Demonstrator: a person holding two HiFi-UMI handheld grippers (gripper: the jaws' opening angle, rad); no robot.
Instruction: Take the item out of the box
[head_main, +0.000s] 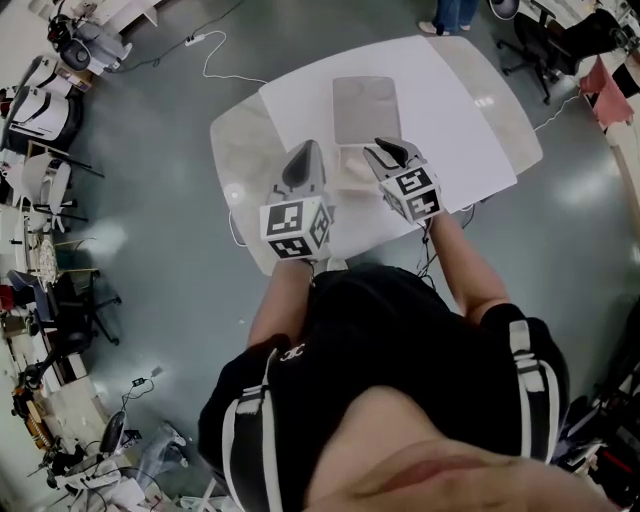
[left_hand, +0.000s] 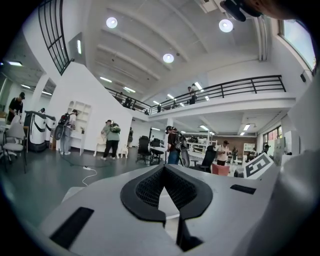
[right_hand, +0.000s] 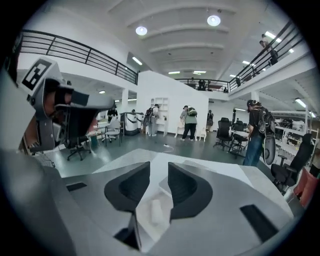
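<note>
On the white table (head_main: 450, 110) lies a flat grey box (head_main: 365, 108), with a paler part reaching toward me between the two grippers. My left gripper (head_main: 306, 152) hovers at the box's near left; its jaws (left_hand: 163, 170) meet at the tips with nothing in them. At the box's near right, my right gripper (head_main: 386, 150) has its jaws (right_hand: 159, 175) parted. Through that gap a small white item (right_hand: 152, 210) shows on a pale surface below, and the pads do not touch it.
The table's rounded near edge (head_main: 250, 240) is just below the grippers. Far beyond the table stand a person's feet (head_main: 450, 18) and an office chair (head_main: 530, 45). A white cable (head_main: 215, 60) trails on the grey floor at the left. Several people and chairs show in both gripper views.
</note>
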